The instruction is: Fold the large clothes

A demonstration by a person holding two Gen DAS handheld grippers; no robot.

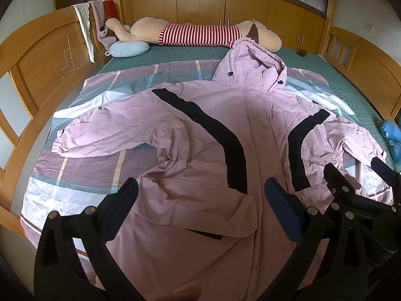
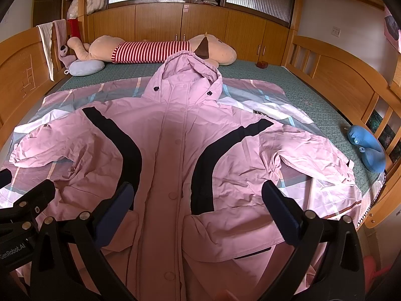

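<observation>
**Pink hooded jacket spread face-up on the bed, both grippers wide open above its hem**

Pink jacket (image 2: 173, 150) lying flat on its back across a plaid sheet (image 2: 253, 92), front closed down the middle by a line of snap buttons (image 2: 178, 141). Hood (image 2: 190, 67) pointing toward the far side of the bed, its tip touching or overlapping a big plush toy in a red-striped shirt (image 2: 150, 51). Two curved black stripes (image 2: 120, 135) running from shoulders to waist. Both sleeves flung outward, heavily wrinkled; left sleeve (image 1: 107, 135) ending near the sheet's edge, right sleeve (image 2: 313, 150) bent back on itself near a blue cushion (image 2: 368, 150). Lower left side of the body bunched and creased, one front flap folded over near the pocket (image 1: 204, 234).

Left gripper (image 1: 200, 198) hovering over the lower left front, jaws spread wide, nothing between them, blue pads (image 1: 280, 210) clear of the fabric. Right gripper (image 2: 198, 198) poised just beside it over the lower centre and right front, fingers equally parted, holding nothing. Each tool showing in the other's view at the frame edge.

Green mattress cover (image 2: 323, 105) visible beyond the sheet. Wooden bed frame (image 2: 333, 75) on both sides, wooden cabinets (image 2: 160, 22) along the back wall, a pale blue neck pillow (image 2: 86, 67) by the plush toy's legs.
</observation>
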